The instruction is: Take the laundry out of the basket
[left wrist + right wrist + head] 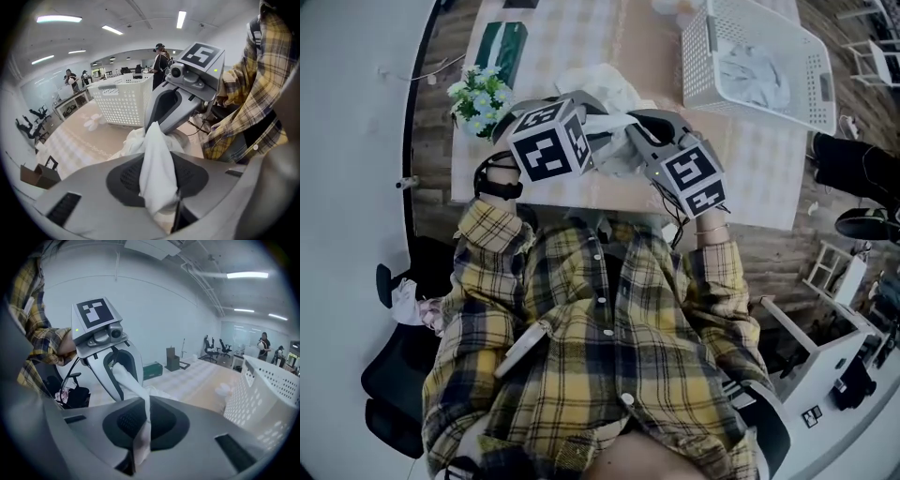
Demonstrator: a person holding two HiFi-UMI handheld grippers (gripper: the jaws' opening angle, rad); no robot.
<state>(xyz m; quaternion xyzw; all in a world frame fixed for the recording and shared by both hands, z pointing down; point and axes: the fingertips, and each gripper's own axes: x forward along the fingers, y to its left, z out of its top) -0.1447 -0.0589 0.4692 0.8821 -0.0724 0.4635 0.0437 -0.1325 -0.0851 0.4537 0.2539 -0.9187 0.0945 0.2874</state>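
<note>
The table (581, 42) carries the basket (701, 56), which stands on its far right part as we look down. The basket is white with holed walls, and pale laundry (752, 77) lies bunched inside it.

Left of the basket and nearer to our body, a white cloth (602, 86) is out of it, above the table near the front edge. We hold this cloth with both claws. The left gripper (158, 161), further from the basket, is clamped on a thick fold of the cloth, which bulges up out of its jaws. The right gripper (140, 423), on the side nearer the basket, has its jaws pressed almost together on a thin twisted strip of the same cloth. That strip runs from the right claw straight across to the left one, so the two sit close together with the cloth between them.

Well left of the basket, at the table's left edge, stands a small bunch of flowers (480, 94). Just beyond it lies a green box (502, 49).
</note>
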